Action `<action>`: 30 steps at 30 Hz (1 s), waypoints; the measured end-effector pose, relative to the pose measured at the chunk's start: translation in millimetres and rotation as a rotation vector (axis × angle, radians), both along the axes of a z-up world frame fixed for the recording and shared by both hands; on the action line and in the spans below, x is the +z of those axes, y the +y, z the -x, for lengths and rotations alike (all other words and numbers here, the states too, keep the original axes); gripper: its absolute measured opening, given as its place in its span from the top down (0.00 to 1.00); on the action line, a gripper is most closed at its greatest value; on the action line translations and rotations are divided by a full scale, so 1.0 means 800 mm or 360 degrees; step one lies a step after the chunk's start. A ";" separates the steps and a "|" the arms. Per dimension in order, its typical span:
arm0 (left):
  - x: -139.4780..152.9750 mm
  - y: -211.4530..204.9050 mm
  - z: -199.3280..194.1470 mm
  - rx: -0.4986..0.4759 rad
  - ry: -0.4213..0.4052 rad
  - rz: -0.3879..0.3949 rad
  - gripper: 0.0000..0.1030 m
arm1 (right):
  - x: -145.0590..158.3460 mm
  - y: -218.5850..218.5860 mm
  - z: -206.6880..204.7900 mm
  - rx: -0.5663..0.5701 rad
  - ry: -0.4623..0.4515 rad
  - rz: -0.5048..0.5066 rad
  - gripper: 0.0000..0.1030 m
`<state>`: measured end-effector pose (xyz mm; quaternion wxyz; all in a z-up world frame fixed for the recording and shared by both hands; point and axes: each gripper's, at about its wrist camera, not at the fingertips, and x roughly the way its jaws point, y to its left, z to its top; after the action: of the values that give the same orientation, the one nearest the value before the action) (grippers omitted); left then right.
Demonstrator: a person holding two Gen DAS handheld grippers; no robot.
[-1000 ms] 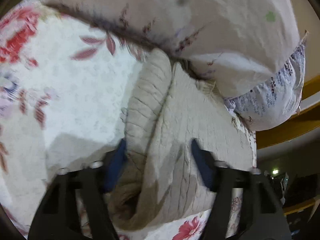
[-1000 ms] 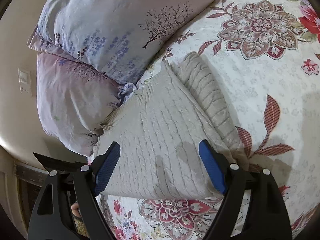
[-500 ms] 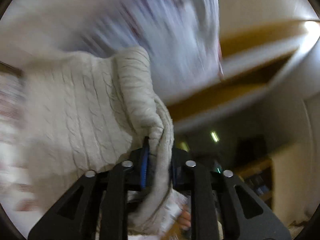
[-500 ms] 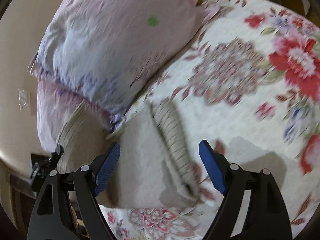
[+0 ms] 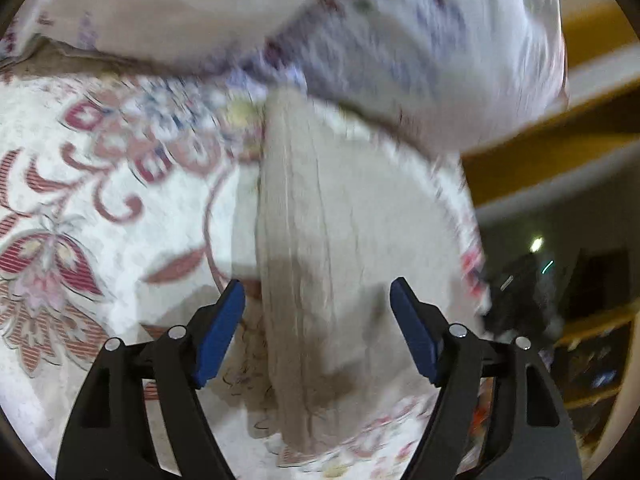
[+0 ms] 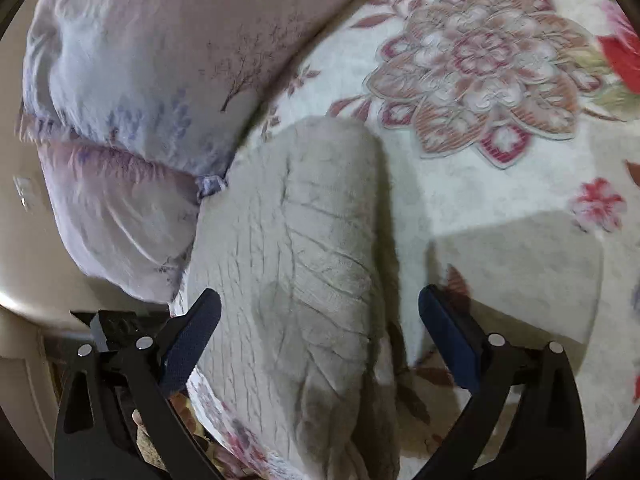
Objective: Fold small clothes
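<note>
A cream cable-knit sweater (image 5: 340, 248) lies folded on the floral bedspread, close to the pillows. It also shows in the right wrist view (image 6: 296, 264) as a long folded bundle. My left gripper (image 5: 318, 312) is open and empty, its blue pads on either side of the sweater's near end, just above it. My right gripper (image 6: 320, 332) is open and empty, hovering over the near part of the sweater. The left wrist view is blurred by motion.
Two pale pillows (image 6: 160, 80) lie against the sweater's far side, also seen in the left wrist view (image 5: 420, 40). The floral bedspread (image 6: 500, 140) stretches to the right. The bed's edge (image 5: 472, 264) drops off beside the sweater, with a dark room beyond.
My left gripper was shut on a lifted sweater edge half a second ago; it has laid it over, let go and opened. The sweater is now folded narrower. My right gripper stayed open.
</note>
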<state>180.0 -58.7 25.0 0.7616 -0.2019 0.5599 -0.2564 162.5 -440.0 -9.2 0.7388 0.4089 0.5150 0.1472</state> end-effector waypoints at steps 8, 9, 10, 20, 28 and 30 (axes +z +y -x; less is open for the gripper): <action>-0.010 -0.017 0.005 -0.0012 -0.0063 0.0061 0.60 | 0.020 0.043 -0.024 0.0113 -0.0172 0.0161 0.72; -0.003 -0.005 0.008 -0.0005 -0.0054 0.0134 0.62 | 0.032 0.048 -0.023 0.0130 -0.0224 0.0131 0.73; 0.005 0.008 0.010 -0.0007 -0.0059 0.0177 0.63 | 0.042 0.054 -0.021 0.0153 -0.0272 0.0106 0.73; 0.052 0.124 0.063 0.0261 -0.0376 -0.0474 0.26 | 0.082 0.130 0.008 0.0107 -0.0409 0.0854 0.63; 0.034 0.080 0.172 0.0244 -0.0439 -0.0722 0.02 | 0.094 0.164 0.154 0.0296 -0.0596 0.0830 0.15; 0.011 0.075 0.184 0.0214 -0.0361 -0.0737 0.02 | 0.066 0.163 0.172 0.0262 -0.0479 0.0926 0.15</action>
<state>32.4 1.0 33.5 0.8606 -0.0292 0.5001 -0.0912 25.2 -309.5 43.2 0.8780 0.1116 0.4518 0.1120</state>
